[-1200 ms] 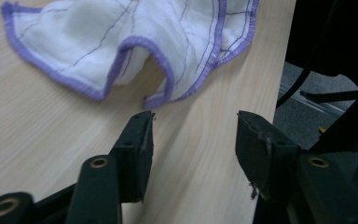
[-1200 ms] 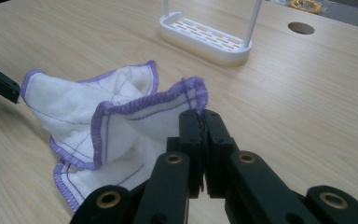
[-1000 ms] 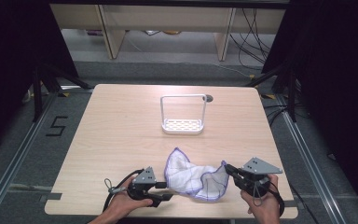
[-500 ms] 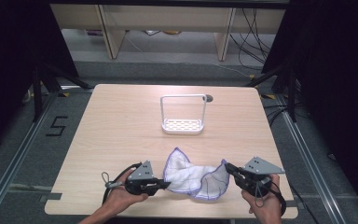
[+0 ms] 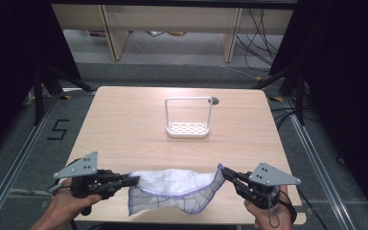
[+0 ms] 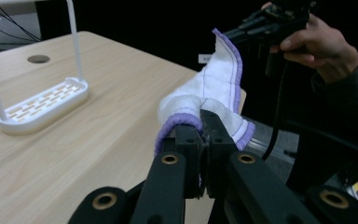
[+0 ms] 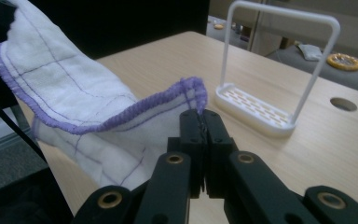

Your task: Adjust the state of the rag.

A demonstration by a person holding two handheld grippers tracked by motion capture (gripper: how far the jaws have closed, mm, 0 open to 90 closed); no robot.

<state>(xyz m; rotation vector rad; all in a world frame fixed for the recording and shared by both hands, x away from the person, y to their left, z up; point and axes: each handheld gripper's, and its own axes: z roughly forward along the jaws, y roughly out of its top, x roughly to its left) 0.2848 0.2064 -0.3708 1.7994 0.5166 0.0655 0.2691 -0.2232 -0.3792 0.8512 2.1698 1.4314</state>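
A white cloth (image 5: 172, 189) with purple edging and thin purple grid lines hangs stretched between both grippers, just above the table's near edge. My left gripper (image 5: 135, 181) is shut on the cloth's left corner (image 6: 186, 122). My right gripper (image 5: 223, 171) is shut on its right corner (image 7: 193, 95). The cloth sags in the middle, and its lower part droops toward the table edge. In the left gripper view the other hand and its gripper (image 6: 242, 32) hold the far corner up.
A white rack (image 5: 188, 117) with a tall wire frame and a slotted base stands mid-table, also seen as the rack (image 6: 37, 100) and rack (image 7: 261, 100) in the gripper views. A round hole (image 5: 214, 101) lies behind it. Bare wooden table (image 5: 120, 124) lies to the left.
Both grippers have moved apart, the left one going left. The cloth, bunched between them before, is now pulled out wide.
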